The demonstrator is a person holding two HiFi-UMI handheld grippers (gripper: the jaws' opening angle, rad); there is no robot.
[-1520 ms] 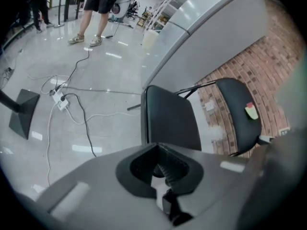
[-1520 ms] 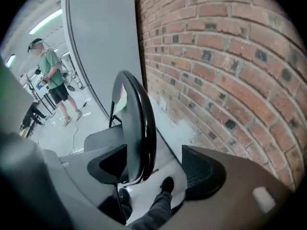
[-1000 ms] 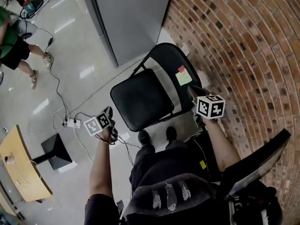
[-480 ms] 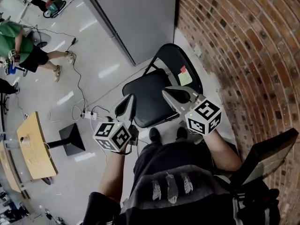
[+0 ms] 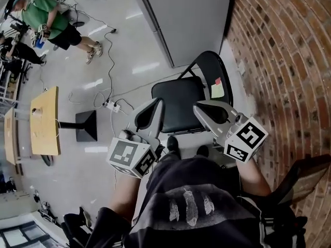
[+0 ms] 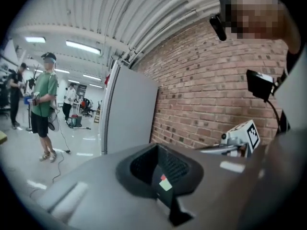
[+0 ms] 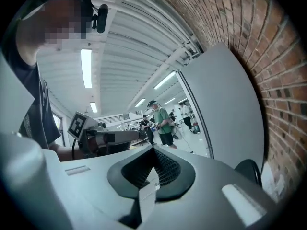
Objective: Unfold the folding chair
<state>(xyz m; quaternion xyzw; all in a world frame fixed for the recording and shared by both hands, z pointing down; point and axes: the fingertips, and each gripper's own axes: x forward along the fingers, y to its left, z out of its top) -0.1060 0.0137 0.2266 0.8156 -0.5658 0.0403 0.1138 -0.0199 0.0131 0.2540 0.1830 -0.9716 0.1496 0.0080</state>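
Brick wall (image 5: 289, 61) beside black folding chair (image 5: 181, 99), unfolded; left claw (image 5: 159, 104), right claw (image 5: 198, 107) closed.

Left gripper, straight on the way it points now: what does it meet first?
Nothing close, it seems. The shut left gripper aims above the folding chair, toward where the grey panel meets the brick wall; depth is unclear.

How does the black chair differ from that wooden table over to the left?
The folding chair is black, with coloured notes stuck on its backrest; the table is pale wood on a black base. The chair stands by the brick wall; the table stands apart, further left. Both rest on the floor.
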